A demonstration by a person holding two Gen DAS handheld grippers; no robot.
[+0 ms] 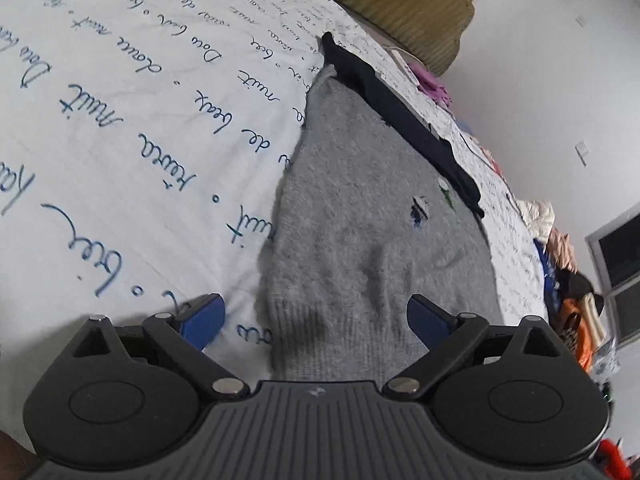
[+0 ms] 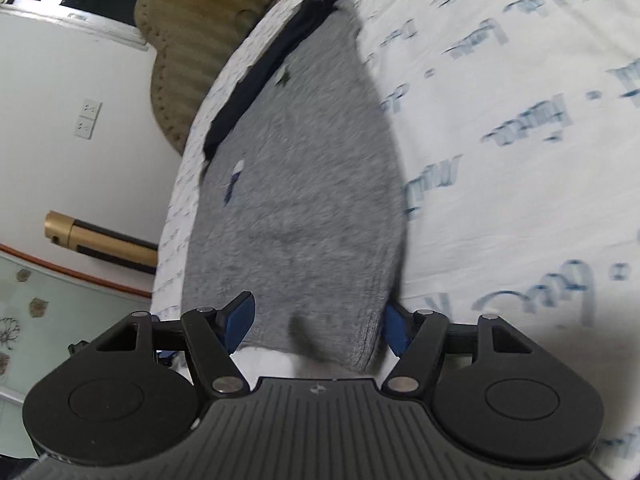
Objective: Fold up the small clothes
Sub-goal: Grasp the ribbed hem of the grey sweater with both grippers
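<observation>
One grey knit garment (image 1: pixel 360 216) is lying flat on the script-printed bedsheet (image 1: pixel 120 120), ribbed hem toward both grippers. It's running from 6 o'clock up to about 12 in both wrist views.

Left gripper (image 1: pixel 316 320) is sitting wide apart, straddling the hem's left corner: one blue pad on the sheet, the other over the knit. Nothing is clamped. Right gripper (image 2: pixel 320 322) is also spread wide, with the hem's right corner sitting between its blue fingers (image 2: pixel 240 316). Not pinched yet, as far as I can judge.

My read: both are lining up to grab the hem corners for a fold. To do it well, take each corner through the full knit thickness only, leaving the sheet out, and lift both sides evenly so the fold edge is landing square.

Dark navy garment (image 1: pixel 400 104) is lying along the grey one's far edge, at 1 o'clock in the left view and 11 in the right view. It's touching or slightly overlapping, so it could be dragging along. Padded tan headboard (image 2: pixel 188 52) is standing beyond. Clothes pile (image 1: pixel 560 256) is sitting at 3 o'clock, well apart.
</observation>
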